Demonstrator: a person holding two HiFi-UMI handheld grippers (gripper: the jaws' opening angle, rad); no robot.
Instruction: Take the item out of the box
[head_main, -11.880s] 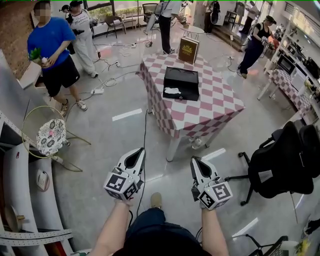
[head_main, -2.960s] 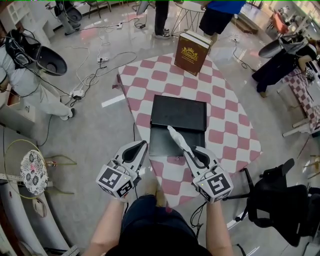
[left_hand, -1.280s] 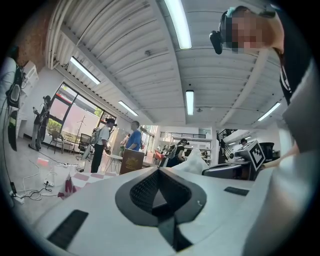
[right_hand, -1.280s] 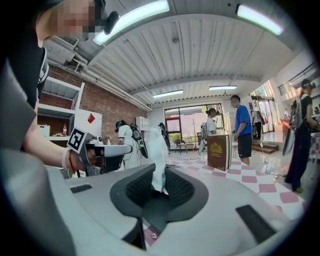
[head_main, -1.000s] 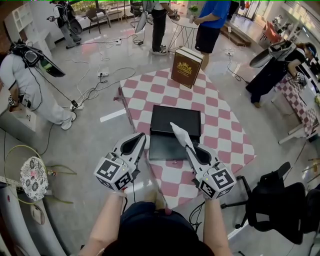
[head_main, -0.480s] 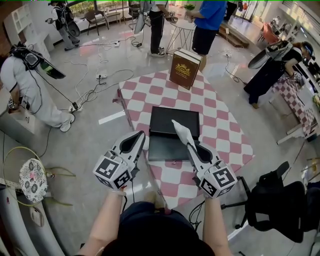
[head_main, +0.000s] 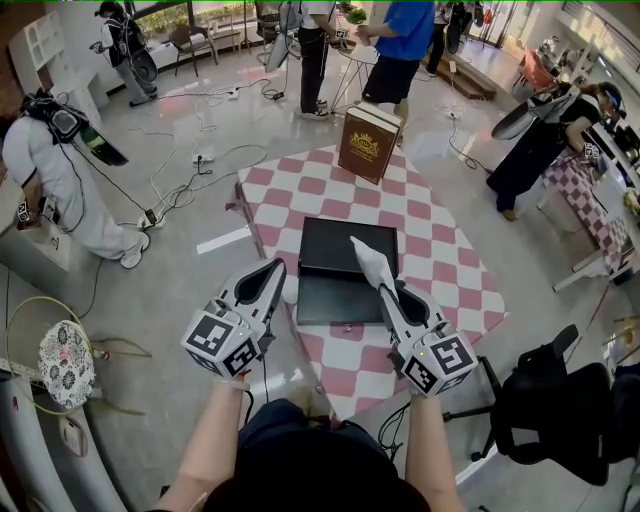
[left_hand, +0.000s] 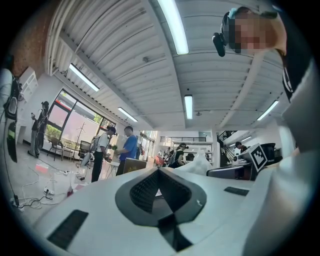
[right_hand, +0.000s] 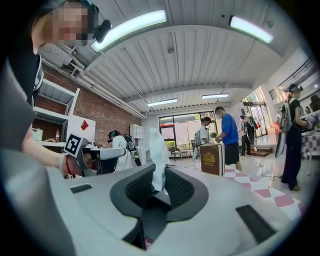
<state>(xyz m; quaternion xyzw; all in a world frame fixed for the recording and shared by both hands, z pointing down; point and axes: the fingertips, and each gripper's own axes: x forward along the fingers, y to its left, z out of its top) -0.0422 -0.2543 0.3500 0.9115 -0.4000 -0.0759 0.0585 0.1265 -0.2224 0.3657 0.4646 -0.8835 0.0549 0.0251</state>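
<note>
The item (head_main: 372, 262) is a white, soft, crumpled thing, cloth or thin wrap, I cannot tell which. It tapers to a point, stands up out of the right gripper (head_main: 385, 291) and hangs in the air over the open box (head_main: 335, 248), out of it. In the right gripper view the ribbed dark pads are closed on the lower end of the item (right_hand: 155, 145), and the rest rises limp and wrinkled above the right gripper (right_hand: 158, 171). The box is flat, matte black and rectangular, and shows as two halves, one behind the other. It lies on a table (head_main: 440, 250) covered with a cloth of red and white checks that falls over the edges. At the far end of the table stands an upright brown carton (head_main: 367, 142) with gold print on its face. The right gripper is white, smooth plastic with a marker cube at the rear. It points level and away from the person, on an outstretched bare forearm. The left gripper (head_main: 279, 263) is held the same way, beside the near left corner of the table. In its own view the left gripper (left_hand: 159, 171) has its jaws together at the tips, with nothing between them. People stand on the shiny grey floor (head_main: 190, 250) beyond the table.
</note>
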